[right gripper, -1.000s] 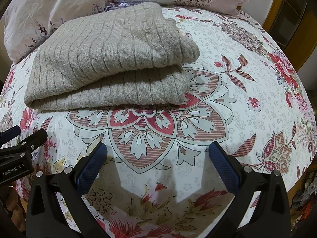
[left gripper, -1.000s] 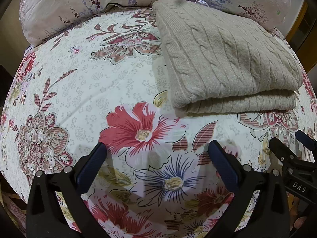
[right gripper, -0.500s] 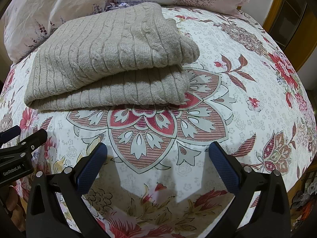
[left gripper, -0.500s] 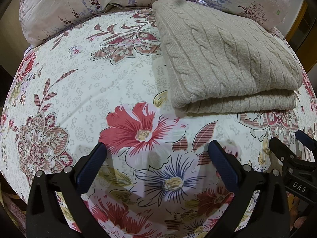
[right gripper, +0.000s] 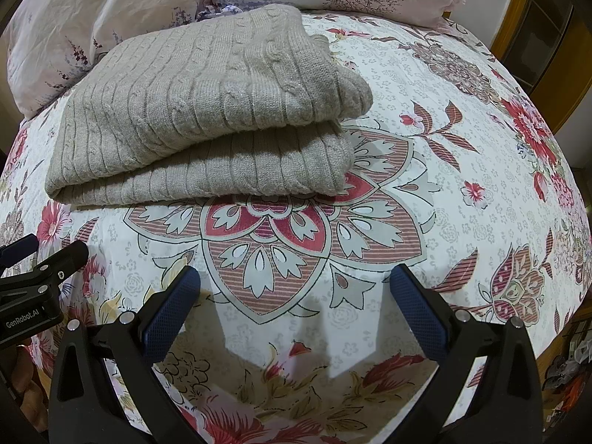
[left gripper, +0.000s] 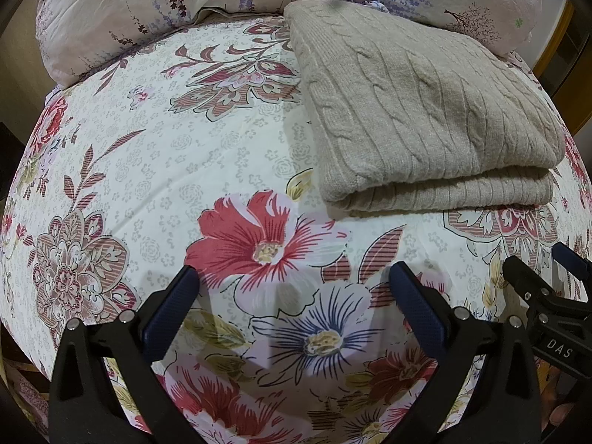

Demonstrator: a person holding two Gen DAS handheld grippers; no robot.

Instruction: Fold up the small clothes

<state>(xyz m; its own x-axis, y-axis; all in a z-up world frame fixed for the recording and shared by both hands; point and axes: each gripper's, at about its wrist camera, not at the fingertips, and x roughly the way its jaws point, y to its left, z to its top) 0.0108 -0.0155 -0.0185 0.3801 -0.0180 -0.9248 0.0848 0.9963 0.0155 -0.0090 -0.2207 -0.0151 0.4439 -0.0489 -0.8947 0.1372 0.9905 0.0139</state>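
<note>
Lying folded on the flowered bedspread (left gripper: pixel 207 155), the beige cable-knit sweater (left gripper: pixel 425 111) sits toward the head of the bed, its far edge close against the pillows (right gripper: pixel 122 14) and its doubled front edge facing both tools. It looks to be folded over once or twice already — two thick layers show at the near edge, the upper one set back a little and bulging at its right corner. That bulge is the weak spot: thick knit springs back, so if a further fold is meant, a pinch that takes only the top layer would likely peel it off and undo the stack instead of carrying both layers over. A grab at the rounded right corner could also drag the bundle askew across the smooth sheet, since nothing pins its other side.

Both tools are short of the garment, with bare bedspread between. The left tool (left gripper: pixel 292 281) is spread wide and holds nothing; the right tool (right gripper: pixel 296 281) is likewise wide apart and empty. They hang side by side, near each other — an inward move by either could knock the other.
</note>
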